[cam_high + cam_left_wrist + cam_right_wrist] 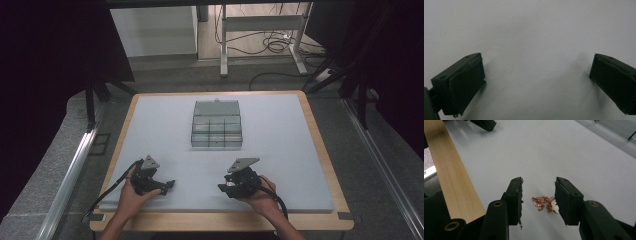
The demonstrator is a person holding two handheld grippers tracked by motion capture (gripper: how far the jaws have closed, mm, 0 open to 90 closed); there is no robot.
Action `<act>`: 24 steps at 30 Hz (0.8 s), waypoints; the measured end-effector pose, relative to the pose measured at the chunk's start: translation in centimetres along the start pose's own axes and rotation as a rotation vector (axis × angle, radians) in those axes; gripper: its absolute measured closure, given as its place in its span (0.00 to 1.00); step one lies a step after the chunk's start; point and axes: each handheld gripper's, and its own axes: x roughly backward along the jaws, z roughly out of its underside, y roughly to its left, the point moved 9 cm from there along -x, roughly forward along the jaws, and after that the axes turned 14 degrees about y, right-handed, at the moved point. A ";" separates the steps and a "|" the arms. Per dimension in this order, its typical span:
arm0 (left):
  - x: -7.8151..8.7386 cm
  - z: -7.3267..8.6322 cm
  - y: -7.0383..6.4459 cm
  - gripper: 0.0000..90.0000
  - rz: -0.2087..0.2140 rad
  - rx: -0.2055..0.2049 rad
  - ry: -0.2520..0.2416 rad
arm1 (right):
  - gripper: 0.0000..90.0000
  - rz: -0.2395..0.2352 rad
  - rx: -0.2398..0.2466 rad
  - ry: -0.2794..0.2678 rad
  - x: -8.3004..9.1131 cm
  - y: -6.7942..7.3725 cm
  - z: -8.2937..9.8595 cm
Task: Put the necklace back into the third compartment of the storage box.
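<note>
A small rose-gold piece of jewellery [544, 203], a ring tangled with chain and a white tag, lies on the grey mat between the jaws of my right gripper [538, 185]. That gripper is open, its jaws on either side of the jewellery and not closed on it. In the high view my right gripper [223, 189] rests near the mat's front edge, right of centre. My left gripper [170, 184] sits at the front left, open, with only bare mat between its wide-apart jaws [536, 67]. A clear compartment box [217, 125] stands at the mat's middle, lid raised.
The grey mat [280, 140] covers a wooden table [320, 145] whose edge runs beside my right gripper [451, 177]. The other gripper's jaw [485, 123] shows farther off. Beyond the table stand a metal desk frame [260, 30] and floor cables [272, 45].
</note>
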 end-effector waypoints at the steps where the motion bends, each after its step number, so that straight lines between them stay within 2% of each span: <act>1: 0.0 0.0 0.0 0.00 0.000 0.000 0.000 | 0.64 0.004 0.004 0.006 -0.2 0.0 0.0; 7: 0.0 0.0 0.0 0.00 0.000 0.000 0.000 | 0.66 0.003 -0.001 0.046 -1.3 -0.1 0.5; 16: 0.0 0.0 0.0 0.00 0.000 0.000 0.000 | 0.69 0.013 0.009 0.068 -1.8 -0.1 0.7; 20: 0.0 0.0 0.0 0.00 -0.001 -0.004 0.004 | 0.71 0.024 0.025 0.088 -2.1 -0.2 0.9; 24: 0.0 0.0 0.0 0.00 -0.001 -0.002 0.002 | 0.73 0.055 0.037 0.105 -2.4 -0.1 0.9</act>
